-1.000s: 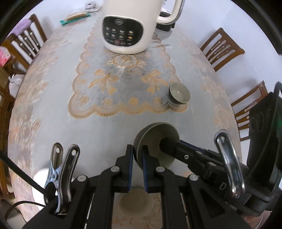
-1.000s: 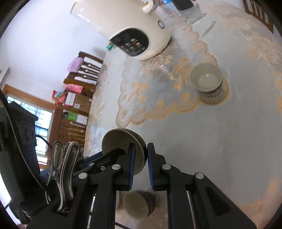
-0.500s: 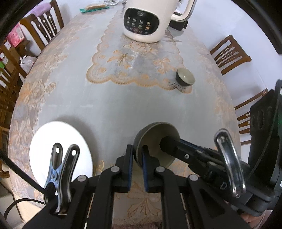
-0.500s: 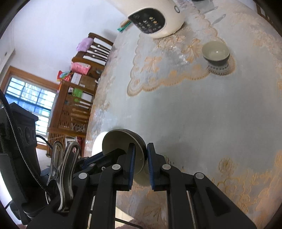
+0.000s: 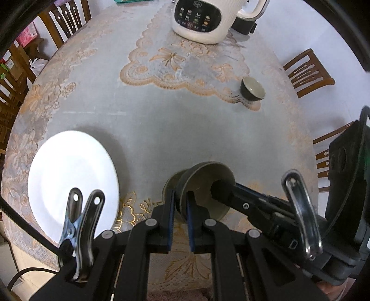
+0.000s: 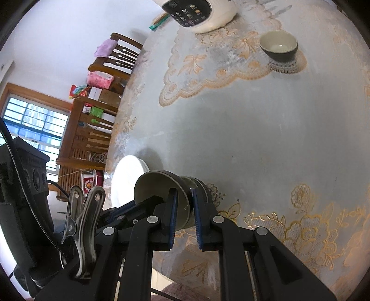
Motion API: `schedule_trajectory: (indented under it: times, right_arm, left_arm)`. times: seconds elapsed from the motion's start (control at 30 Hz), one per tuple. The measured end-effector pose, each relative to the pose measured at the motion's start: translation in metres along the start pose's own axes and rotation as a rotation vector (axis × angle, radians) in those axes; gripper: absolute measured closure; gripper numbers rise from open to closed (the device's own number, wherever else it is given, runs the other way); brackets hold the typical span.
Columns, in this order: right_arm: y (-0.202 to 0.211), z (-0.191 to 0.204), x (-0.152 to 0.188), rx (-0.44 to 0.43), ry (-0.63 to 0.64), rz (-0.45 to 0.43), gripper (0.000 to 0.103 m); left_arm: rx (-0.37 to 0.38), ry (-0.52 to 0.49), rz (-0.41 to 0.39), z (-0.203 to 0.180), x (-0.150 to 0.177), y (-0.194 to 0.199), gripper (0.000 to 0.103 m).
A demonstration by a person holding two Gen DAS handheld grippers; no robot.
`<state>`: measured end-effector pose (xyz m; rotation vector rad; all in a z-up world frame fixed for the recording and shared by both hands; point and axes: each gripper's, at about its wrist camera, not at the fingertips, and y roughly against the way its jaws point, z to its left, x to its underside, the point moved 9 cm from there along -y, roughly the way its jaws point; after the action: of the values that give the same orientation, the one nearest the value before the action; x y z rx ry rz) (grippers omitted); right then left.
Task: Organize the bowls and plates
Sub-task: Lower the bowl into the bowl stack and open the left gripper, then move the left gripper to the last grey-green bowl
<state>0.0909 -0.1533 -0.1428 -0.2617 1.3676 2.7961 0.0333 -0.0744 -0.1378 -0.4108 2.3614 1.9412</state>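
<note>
A grey-green bowl (image 5: 203, 176) (image 6: 152, 185) hangs tilted on its side low over the table's near edge. My left gripper (image 5: 180, 203) is shut on one side of its rim. From the other side, my right gripper (image 6: 184, 203) is shut on the opposite wall. A second bowl (image 5: 168, 187) (image 6: 202, 185) of the same kind shows right behind and under the held one; whether they touch I cannot tell. A white plate (image 5: 69, 180) (image 6: 127, 173) lies to the left. A third bowl (image 5: 252, 92) (image 6: 278, 46) stands on the lace mat's corner.
A cream kitchen appliance (image 5: 198, 20) (image 6: 198, 14) with a dark button panel stands at the far end of the table (image 5: 161, 129). Wooden chairs (image 5: 307, 71) ring the table. A wooden shelf (image 6: 92, 129) stands beyond the left side.
Both grippers drew back toward the table's near edge and sank a little with the bowl. The white plate came fully into view, and the second bowl now sits right under the held one.
</note>
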Motion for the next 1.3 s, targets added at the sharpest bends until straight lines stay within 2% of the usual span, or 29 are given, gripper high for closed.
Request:
schedule_trajectory:
  times: [0.17,0.4,0.53,0.8,1.1,1.23,1.3]
  right_arm:
    - [-0.003,-0.003,0.002,0.032,0.018,0.003,0.087]
    - [-0.005,-0.004,0.000,0.029,0.012,0.004,0.087]
    - [-0.004,-0.005,0.000,0.023,0.002,0.004,0.087]
    - [0.004,-0.004,-0.002,0.002,0.000,-0.019,0.086]
    - [0.019,0.002,-0.006,-0.011,-0.001,-0.059,0.086]
    - [0.028,-0.002,-0.010,0.025,-0.018,-0.099,0.078]
    - [0.033,-0.006,-0.011,0.025,-0.052,-0.118,0.078]
  left_arm:
    - [0.003,0.016,0.018,0.003,0.003,-0.008,0.095]
    - [-0.012,0.005,0.012,0.002,0.000,-0.009,0.095]
    - [-0.024,0.002,0.011,0.002,-0.001,-0.007,0.090]
    - [-0.040,-0.003,-0.024,0.005,-0.005,0.006,0.089]
    - [-0.026,-0.034,-0.047,-0.002,-0.013,0.021,0.088]
    - [-0.018,-0.077,-0.051,-0.007,-0.021,0.025,0.088]
    - [-0.015,-0.101,-0.055,-0.011,-0.024,0.029,0.088]
